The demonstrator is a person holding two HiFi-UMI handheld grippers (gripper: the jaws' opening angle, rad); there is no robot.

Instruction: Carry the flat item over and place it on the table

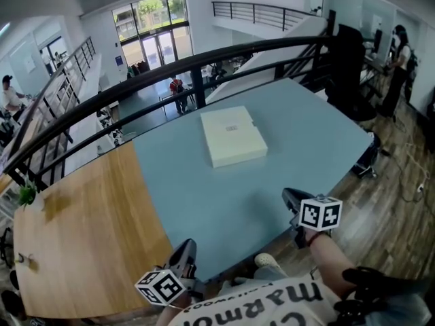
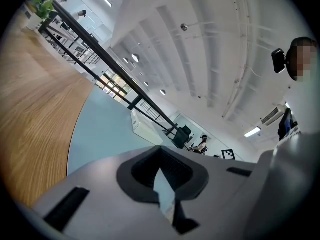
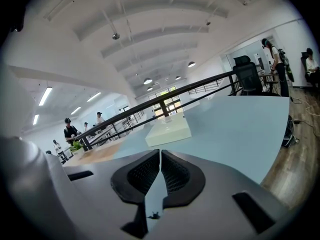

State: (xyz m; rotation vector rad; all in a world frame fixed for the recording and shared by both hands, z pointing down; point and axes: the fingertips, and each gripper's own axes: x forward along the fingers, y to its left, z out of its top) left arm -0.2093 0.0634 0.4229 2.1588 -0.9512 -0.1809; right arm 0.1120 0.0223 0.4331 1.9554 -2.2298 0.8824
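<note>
Nearest, at the bottom of the head view, is the person's printed shirt (image 1: 272,303), with a tool on either side. The left tool (image 1: 185,248) sits low over the near edge of the desk (image 1: 224,195), about where its wooden part (image 1: 81,236) meets the blue part. In its own view the left tool (image 2: 160,149) has its jaws closed tip to tip, with nothing between them. The right tool (image 1: 291,195) hangs at the blue part's near right edge, and its own view shows the right tool (image 3: 160,151) closed and empty too, pads together.

Farther out, the box (image 1: 232,136), pale and flat, lies on the blue part toward the far side, well apart from both tools; it shows ahead of each tool (image 2: 142,126) (image 3: 170,129).

A small plant (image 1: 27,194) stands at the wooden part's far left corner. Beyond the desk runs a dark railing (image 1: 204,51), with a black chair (image 1: 346,53) at the far right
</note>
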